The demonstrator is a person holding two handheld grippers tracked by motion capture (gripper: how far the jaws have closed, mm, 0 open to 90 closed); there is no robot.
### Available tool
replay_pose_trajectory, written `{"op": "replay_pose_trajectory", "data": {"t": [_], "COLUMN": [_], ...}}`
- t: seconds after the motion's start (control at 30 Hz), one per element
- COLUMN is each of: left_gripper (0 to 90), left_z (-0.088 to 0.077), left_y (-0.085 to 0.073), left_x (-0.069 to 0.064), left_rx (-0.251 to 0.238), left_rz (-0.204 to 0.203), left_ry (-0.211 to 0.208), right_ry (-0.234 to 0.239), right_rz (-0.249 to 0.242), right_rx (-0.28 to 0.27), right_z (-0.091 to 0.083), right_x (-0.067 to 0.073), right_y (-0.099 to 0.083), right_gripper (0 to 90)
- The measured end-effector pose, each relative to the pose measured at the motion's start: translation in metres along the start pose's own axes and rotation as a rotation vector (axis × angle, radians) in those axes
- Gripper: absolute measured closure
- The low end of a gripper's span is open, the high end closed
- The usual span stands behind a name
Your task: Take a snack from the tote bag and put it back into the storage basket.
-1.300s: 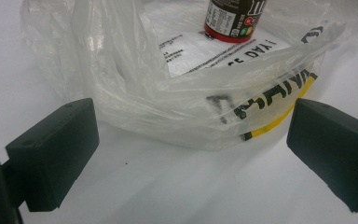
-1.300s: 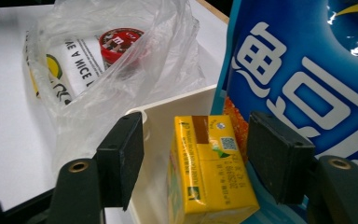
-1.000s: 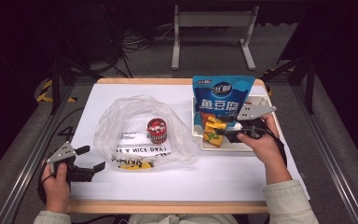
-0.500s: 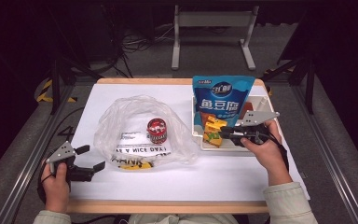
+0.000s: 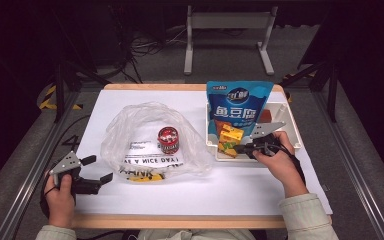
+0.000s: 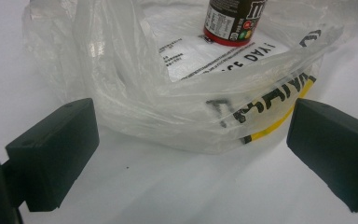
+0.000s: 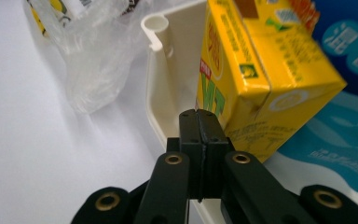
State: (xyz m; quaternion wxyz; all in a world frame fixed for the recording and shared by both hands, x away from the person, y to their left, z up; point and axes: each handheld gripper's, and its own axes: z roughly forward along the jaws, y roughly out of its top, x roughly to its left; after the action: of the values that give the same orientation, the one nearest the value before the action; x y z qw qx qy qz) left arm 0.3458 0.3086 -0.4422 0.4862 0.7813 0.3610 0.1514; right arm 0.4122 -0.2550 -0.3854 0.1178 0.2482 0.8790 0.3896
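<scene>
1. My right gripper (image 5: 244,148) sits inside the white tray (image 5: 291,125) at the right of the table, its tips at the near lower edge of the yellow juice carton (image 5: 229,140).
2. In the right gripper view the two jaws have just been closing and now stand pressed flat together, pad against pad, with nothing between them. The right gripper's tips (image 7: 202,126) lie against the carton (image 7: 261,93), right beside the tray wall (image 7: 161,79). I cannot tell whether they press on the carton or merely touch it.
3. The carton stands tilted in the tray, leaning toward the blue snack pouch (image 5: 237,102), which stands upright behind it at the tray's far side.
4. My left gripper (image 5: 100,169) rests low over the table at the near left, just beside the clear plastic bag (image 5: 145,135).
5. In the left gripper view its jaws stand wide apart, one on each side of the frame. The bag's near printed edge (image 6: 242,116) lies ahead of them, untouched by either pad.
6. A small dark can with a red rim (image 5: 168,139) stands upright on the bag, well apart from both grippers. The left gripper view shows it (image 6: 235,21) beyond the bag's folds.
</scene>
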Motion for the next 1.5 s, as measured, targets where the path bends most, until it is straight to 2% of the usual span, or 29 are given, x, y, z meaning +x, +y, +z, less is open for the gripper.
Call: {"op": "replay_pose_trajectory", "data": {"t": [0.03, 0.07, 0.27, 0.73, 0.87, 1.07, 1.13, 1.2, 1.3, 1.43, 1.5], "left_gripper": [2.7, 2.7, 2.8, 2.7, 2.8, 2.8, 2.7, 2.7, 2.7, 2.7, 2.7], "left_z": [0.000, 0.000, 0.000, 0.000, 0.000, 0.000, -0.001, -0.001, 0.000, 0.000, 0.001], "left_y": [0.000, 0.000, 0.000, 0.000, 0.000, 0.000, 0.000, 0.001, 0.001, 0.002, 0.002], "left_x": [0.000, 0.000, 0.000, 0.000, 0.000, 0.001, 0.000, 0.000, 0.001, 0.000, 0.001], "left_rx": [0.000, 0.001, 0.001, 0.001, 0.001, -0.003, -0.005, -0.005, -0.003, -0.004, -0.005], "left_rz": [0.000, -0.002, -0.003, -0.003, -0.005, -0.006, -0.007, -0.007, -0.006, -0.004, -0.004], "left_ry": [0.000, -0.001, -0.001, -0.002, -0.002, -0.002, -0.002, 0.000, 0.001, -0.001, -0.001], "right_ry": [0.000, -0.005, -0.017, -0.050, -0.029, -0.008, -0.006, 0.009, -0.006, -0.007, 0.008], "right_rz": [0.000, 0.006, 0.017, 0.059, 0.054, 0.010, -0.002, -0.004, -0.002, -0.017, -0.016], "right_rx": [0.000, 0.032, 0.070, 0.096, 0.091, 0.020, -0.007, -0.039, -0.114, -0.162, -0.177], "right_z": [0.000, 0.005, 0.016, 0.023, 0.020, 0.003, -0.001, -0.002, 0.000, 0.004, 0.007], "right_x": [0.000, -0.001, -0.004, -0.012, -0.010, 0.005, 0.013, 0.021, 0.035, 0.046, 0.050], "right_y": [0.000, -0.002, -0.007, -0.017, -0.015, 0.004, 0.013, 0.022, 0.037, 0.054, 0.063], "right_gripper": [90.0, 90.0, 90.0, 90.0, 89.3, 82.8, 74.8, 61.1, 46.9, 38.1, 36.7]}}
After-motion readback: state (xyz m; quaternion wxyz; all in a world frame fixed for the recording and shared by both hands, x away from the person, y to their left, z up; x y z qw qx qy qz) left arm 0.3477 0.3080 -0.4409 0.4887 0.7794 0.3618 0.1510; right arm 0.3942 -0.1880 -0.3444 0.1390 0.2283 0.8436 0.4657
